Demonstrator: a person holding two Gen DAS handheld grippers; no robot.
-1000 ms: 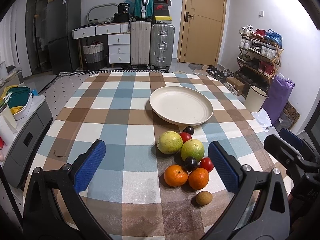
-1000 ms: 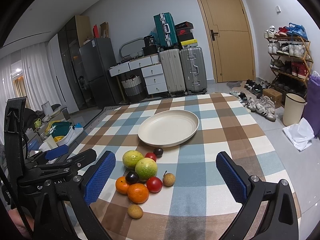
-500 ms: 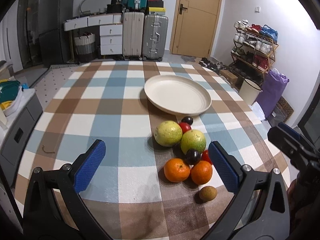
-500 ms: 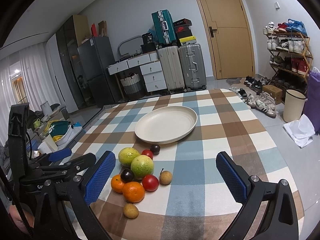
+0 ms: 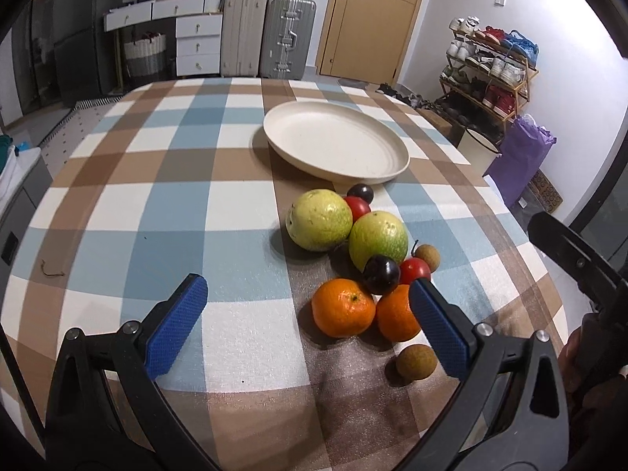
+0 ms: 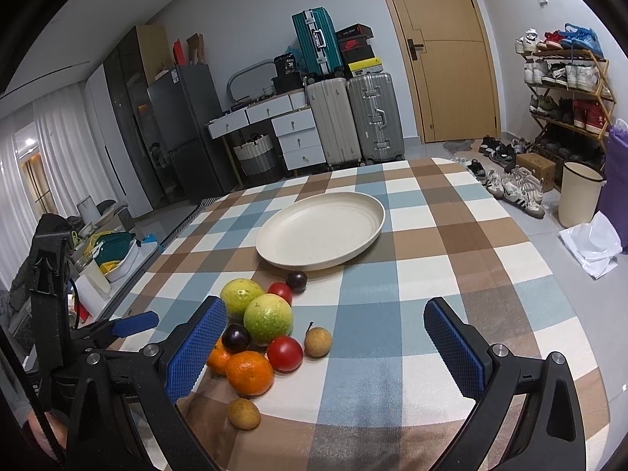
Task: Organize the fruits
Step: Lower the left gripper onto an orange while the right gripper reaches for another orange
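Both claws, left (image 5: 306, 314) and right (image 6: 325, 341), gape empty; fruit pile (image 5: 361, 259) waits at six o'clock of bare plate (image 5: 392, 167).

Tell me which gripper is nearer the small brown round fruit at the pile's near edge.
Left. The left gripper has the small brown fruit just inside its right finger; the right gripper sits farther off, the fruit below its left finger.

plate (image 5: 376, 174): on the table (image 5: 157, 196), far side, past the fruit
plum (image 5: 361, 193): just in front of the plate rim
two guavas (image 5: 320, 219): side by side, touching, mid-pile
two oranges (image 5: 342, 307): nearest row, touching
longan (image 5: 416, 362): alone, closest to the near edge
suitcases (image 6: 353, 117): behind the table, left of the door (image 6: 451, 51)
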